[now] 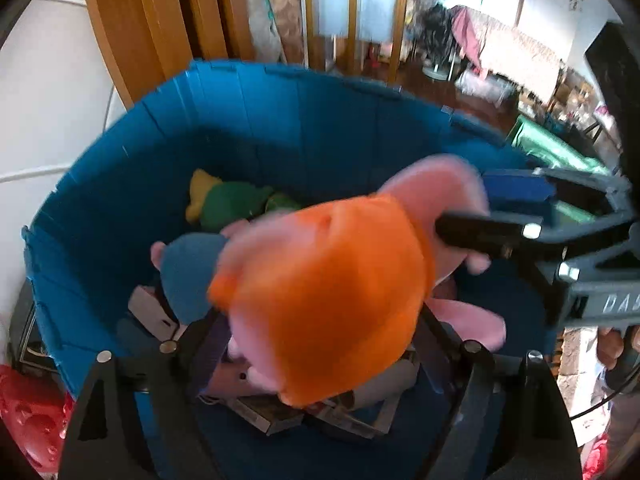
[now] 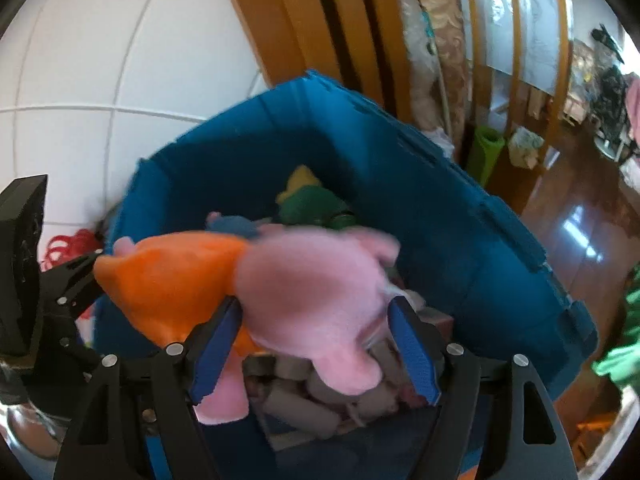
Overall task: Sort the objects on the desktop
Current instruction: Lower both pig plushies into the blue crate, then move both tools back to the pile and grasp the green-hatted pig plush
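Over the blue bin point(image 1: 280, 128), your two tongs carry a pink plush toy in an orange shirt point(image 1: 332, 280). Your left tongs point(image 1: 320, 344) clasp its orange body; your right tongs point(image 2: 316, 344) clasp its pink end. The toy lies crosswise above the bin's clutter, spanning both tongs.

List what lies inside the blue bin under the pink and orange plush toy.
In the blue plastic bin: a green-and-yellow plush, a blue-and-pink plush, and small cardboard boxes. The pink plush toy in orange clothing hides the middle.
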Available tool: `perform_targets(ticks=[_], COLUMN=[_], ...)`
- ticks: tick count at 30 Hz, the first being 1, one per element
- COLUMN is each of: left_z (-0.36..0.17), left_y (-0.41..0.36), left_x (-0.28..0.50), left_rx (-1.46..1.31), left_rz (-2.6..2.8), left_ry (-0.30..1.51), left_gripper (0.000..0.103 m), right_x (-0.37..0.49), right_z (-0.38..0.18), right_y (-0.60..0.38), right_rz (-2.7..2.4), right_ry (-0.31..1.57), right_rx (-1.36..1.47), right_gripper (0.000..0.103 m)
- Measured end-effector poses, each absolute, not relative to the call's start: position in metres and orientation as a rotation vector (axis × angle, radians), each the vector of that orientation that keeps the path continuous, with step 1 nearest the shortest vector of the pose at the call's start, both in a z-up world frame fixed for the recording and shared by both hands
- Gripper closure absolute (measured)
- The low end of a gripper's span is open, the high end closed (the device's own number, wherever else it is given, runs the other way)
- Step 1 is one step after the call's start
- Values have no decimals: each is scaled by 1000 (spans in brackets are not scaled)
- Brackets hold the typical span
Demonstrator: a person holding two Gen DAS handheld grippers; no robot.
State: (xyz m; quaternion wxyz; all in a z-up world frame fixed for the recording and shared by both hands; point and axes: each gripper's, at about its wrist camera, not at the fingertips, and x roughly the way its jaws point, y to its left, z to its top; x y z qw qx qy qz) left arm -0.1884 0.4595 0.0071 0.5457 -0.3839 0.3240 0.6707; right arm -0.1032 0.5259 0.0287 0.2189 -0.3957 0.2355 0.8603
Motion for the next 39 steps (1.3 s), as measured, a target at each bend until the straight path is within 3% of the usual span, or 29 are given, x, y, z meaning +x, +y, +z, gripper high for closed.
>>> perform_targets(ticks=[4, 9, 13, 20, 29, 39], left_z=[-2, -4, -8, 15, 46, 18], left_y=[463, 459, 450, 397, 258, 78], left_x=[-185, -182, -183, -192, -219, -262], left_rx=[-943, -954, -950, -880, -771, -808], left_rz=[1577, 1591, 1611, 1708, 1973, 2339], left_ry=[794, 842, 868, 829, 676, 506], left_gripper=[20, 20, 20, 19, 18, 18], right_x=[-107, -112, -117, -114, -116, -138], right_z=[20, 9, 5, 18, 67, 80], right_y=[539, 545, 538, 511, 410, 266], right_rz=[2350, 2326, 2316, 2340, 2528, 2827], right_ry=[654, 603, 564, 522, 348, 247], right_rx=[-1123, -1173, -1206, -1184, -1013, -891], right_gripper=[25, 15, 0, 0, 0, 0])
